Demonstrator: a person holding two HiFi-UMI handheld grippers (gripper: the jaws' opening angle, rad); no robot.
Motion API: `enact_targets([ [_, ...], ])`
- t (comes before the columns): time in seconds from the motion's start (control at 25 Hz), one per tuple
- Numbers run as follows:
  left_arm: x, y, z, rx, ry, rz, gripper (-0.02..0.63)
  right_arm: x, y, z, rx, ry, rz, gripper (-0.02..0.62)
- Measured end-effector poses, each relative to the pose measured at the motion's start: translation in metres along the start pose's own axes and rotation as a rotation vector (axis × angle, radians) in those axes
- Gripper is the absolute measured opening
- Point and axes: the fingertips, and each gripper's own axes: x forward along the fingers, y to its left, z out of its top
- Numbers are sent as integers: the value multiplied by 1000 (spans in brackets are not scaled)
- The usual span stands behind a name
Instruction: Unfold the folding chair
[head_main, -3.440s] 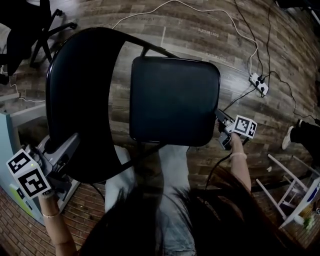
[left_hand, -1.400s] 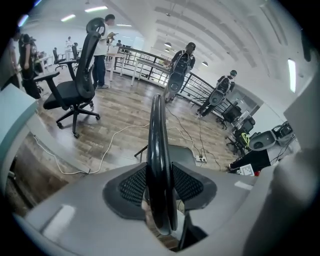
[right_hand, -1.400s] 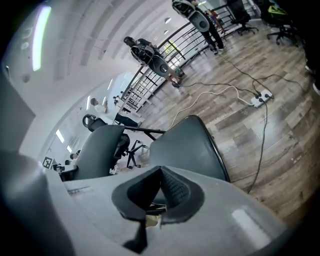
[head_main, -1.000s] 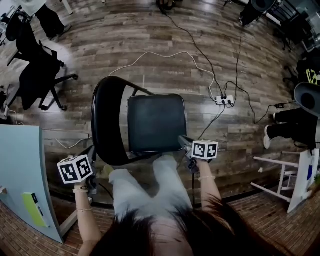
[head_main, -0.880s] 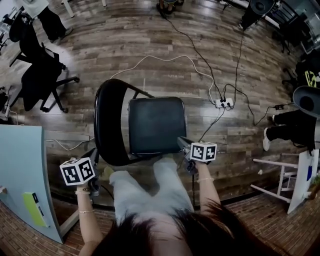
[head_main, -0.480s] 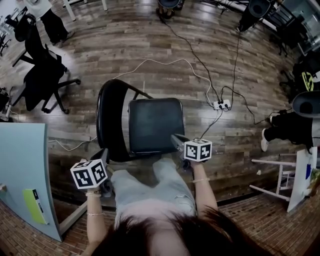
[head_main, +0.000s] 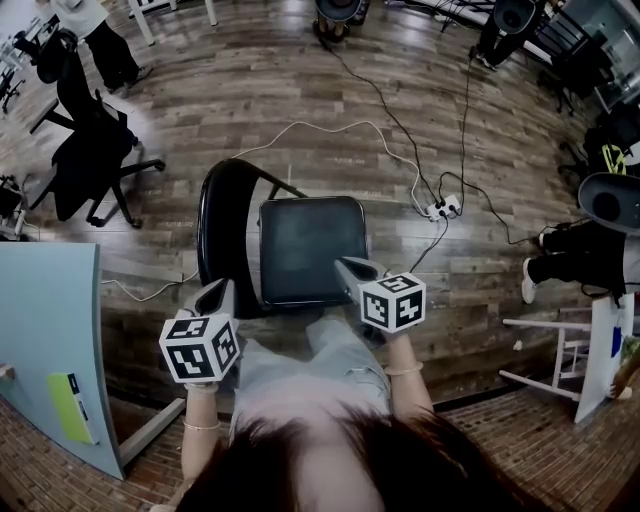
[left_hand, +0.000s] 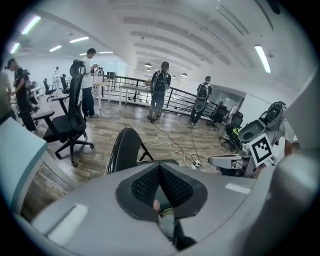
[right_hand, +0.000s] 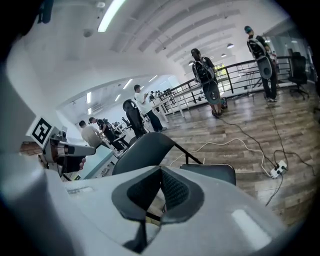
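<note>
We hold the left gripper (head_main: 218, 296) at near left and the right gripper (head_main: 351, 271) at near right, both angled down and away, jaws together, empty.

The head camera is looking steeply down from overhead, taking in the whole folding chair (head_main: 300, 250) at frame centre from some way off. The left gripper (left_hand: 160, 170) camera is riding just behind its own jaws, which are filling the lower half of the frame, and is facing forward along them, with the chair at centre left. The right gripper (right_hand: 161, 172) camera is sitting likewise (each is catching the other gripper at a frame edge). All three views are sharing the chair and the power strip (head_main: 441, 209).
</note>
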Motion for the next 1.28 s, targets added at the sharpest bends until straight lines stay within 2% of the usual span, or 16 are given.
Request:
enact_targets([
  [0.2, -12, -14, 28, 48, -61, -20, -3, -14, 27, 22, -26, -21, -2, -6],
  [0.36, -20, -32, 40, 91, -92, -49, -3, -27, 43, 33, -87, -23, -27, -6],
  [0.72, -28, -65, 52, 159, -115, -129, -3, -43, 70, 50, -167, -44, -31, -6],
  [1.28, -39, -85, 79, 218, -177, -171, -3, -65, 97, 86, -292, -110, -57, -6],
])
